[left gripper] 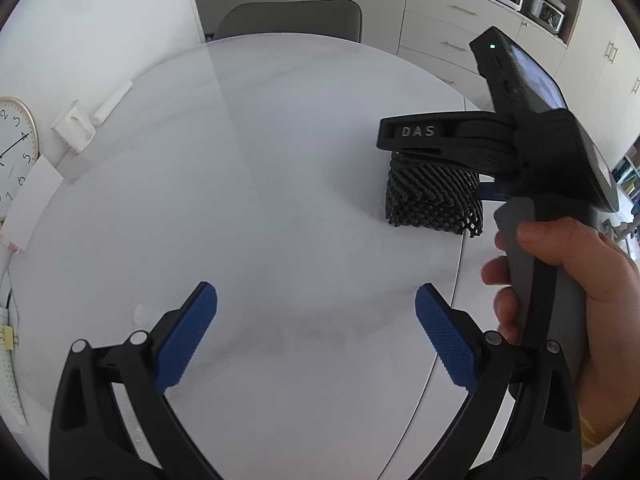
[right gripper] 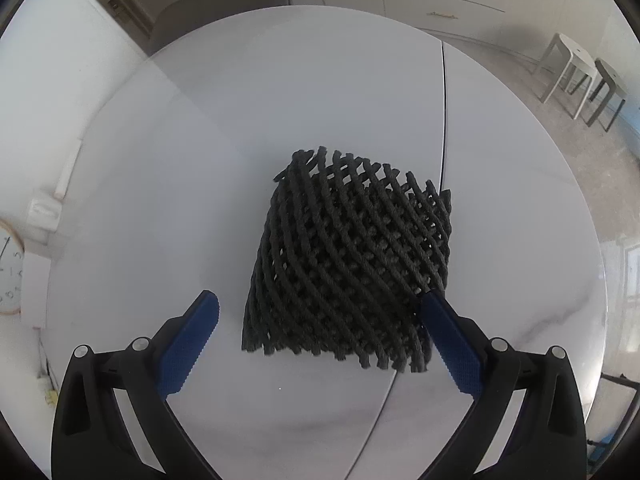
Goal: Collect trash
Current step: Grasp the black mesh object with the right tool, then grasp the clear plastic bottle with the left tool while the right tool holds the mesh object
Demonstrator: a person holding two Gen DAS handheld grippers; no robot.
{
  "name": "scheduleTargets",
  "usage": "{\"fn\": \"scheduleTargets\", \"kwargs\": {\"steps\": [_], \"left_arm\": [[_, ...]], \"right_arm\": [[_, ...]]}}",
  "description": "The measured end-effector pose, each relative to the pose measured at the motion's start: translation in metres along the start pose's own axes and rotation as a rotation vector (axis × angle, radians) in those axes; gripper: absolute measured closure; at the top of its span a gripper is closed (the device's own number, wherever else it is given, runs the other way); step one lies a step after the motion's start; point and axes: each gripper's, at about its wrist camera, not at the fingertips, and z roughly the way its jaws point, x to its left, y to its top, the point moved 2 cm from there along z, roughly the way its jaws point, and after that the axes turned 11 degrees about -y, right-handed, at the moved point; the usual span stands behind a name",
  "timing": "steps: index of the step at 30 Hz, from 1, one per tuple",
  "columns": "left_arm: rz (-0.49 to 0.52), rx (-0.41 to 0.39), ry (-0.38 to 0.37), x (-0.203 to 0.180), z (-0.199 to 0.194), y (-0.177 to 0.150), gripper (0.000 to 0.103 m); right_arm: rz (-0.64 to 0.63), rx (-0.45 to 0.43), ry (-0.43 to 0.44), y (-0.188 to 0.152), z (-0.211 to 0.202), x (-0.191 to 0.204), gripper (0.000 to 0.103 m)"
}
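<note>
We note the black foam mesh sleeve (right gripper: 348,268) lying on the round white marble-look desk (right gripper: 280,80), across the seam between its two leaves. Our right gripper (right gripper: 320,314) stands released, blue-padded fingers (right gripper: 192,344) spread wide. The sleeve sits just ahead of and between them; its near right corner meets the right finger's tip, while the left finger is clear of it, over bare desk. Left wrist view: our left gripper (left gripper: 316,306) is likewise released, over bare desk surface, holding nothing. The sleeve (left gripper: 434,200) lies well off to its right, below the right gripper's black body. A hand (left gripper: 560,280) grips that handle.
</note>
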Motion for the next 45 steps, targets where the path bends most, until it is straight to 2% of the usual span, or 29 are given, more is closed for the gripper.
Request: {"fn": "scheduleTargets", "kwargs": {"steps": [3,7,13,16,18,22,23,24,25,32,35,40,45], "left_arm": [[0.033,0.008,0.001,0.002,0.007,0.003,0.008],[0.051,0.012,-0.004,0.005,0.013,0.002,0.008],[-0.008,0.022,-0.034,0.019,0.019,-0.002,0.008],[-0.029,0.017,-0.029,0.023,0.018,-0.003,0.008],[-0.037,0.009,-0.021,0.023,0.015,-0.002,0.008],[-0.052,0.003,-0.008,0.026,0.011,0.0,0.008],[-0.054,0.0,-0.003,0.027,0.01,0.0,0.008],[-0.057,-0.002,0.0,0.027,0.007,0.0,0.008],[-0.059,-0.005,0.003,0.027,0.004,-0.001,0.008],[-0.084,-0.054,0.027,0.02,-0.042,-0.017,0.008],[-0.113,-0.069,0.028,0.014,-0.064,-0.032,0.008],[-0.17,-0.089,0.03,-0.002,-0.101,-0.074,0.008],[-0.214,-0.108,0.092,-0.018,-0.147,-0.138,0.008]], "right_arm": [[-0.011,0.034,-0.062,0.003,0.016,0.013,0.003],[-0.013,0.006,-0.121,0.001,0.024,0.017,0.003],[-0.071,-0.035,-0.131,-0.01,0.027,0.029,0.003],[-0.109,-0.059,-0.095,-0.015,0.024,0.03,0.004],[-0.135,-0.074,-0.094,-0.018,0.021,0.028,0.013],[-0.183,-0.107,-0.09,-0.02,0.014,0.025,0.048],[-0.198,-0.112,-0.08,-0.021,0.011,0.023,0.069],[-0.211,-0.108,-0.067,-0.022,0.008,0.022,0.083],[-0.217,-0.103,-0.049,-0.022,0.004,0.023,0.087],[-0.294,-0.164,0.004,-0.045,-0.052,0.008,0.087],[-0.336,-0.19,0.035,-0.067,-0.083,-0.004,0.087],[-0.422,-0.22,0.098,-0.121,-0.13,-0.022,0.087],[-0.502,-0.238,0.171,-0.194,-0.168,-0.035,0.087]]}}
